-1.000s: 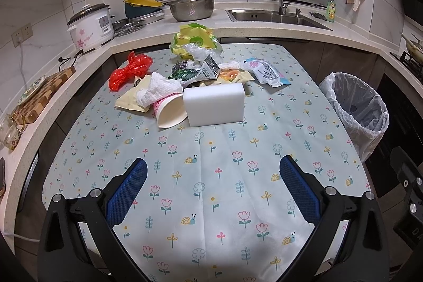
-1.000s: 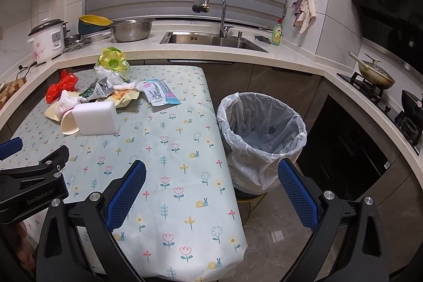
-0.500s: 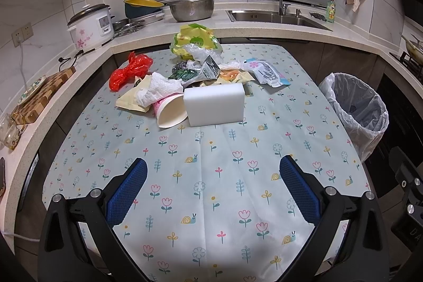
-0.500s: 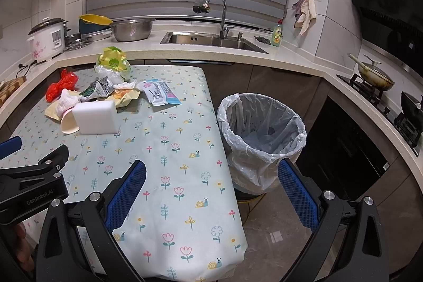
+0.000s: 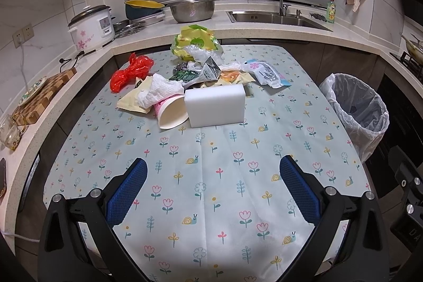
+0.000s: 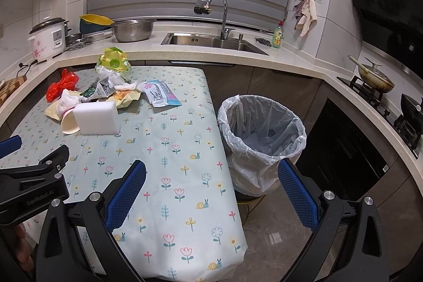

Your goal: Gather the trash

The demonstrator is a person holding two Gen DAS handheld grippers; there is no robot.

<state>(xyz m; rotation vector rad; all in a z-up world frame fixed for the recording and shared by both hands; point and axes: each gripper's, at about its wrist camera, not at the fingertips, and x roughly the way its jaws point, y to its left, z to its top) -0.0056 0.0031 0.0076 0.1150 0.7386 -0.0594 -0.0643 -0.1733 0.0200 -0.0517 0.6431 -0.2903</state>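
Both claws, left [image 5: 212,188] and right [image 6: 211,188], gape empty; only the right view shows the stove [image 6: 380,97].

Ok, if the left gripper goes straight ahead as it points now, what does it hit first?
Probably the white foam block, standing centred ahead of the open left gripper. Only bare tablecloth lies between; depth is uncertain.

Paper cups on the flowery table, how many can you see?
1. The pink paper cup lies on its side by the white foam block, crumpled white tissue at its base. The trash pile may hide others.
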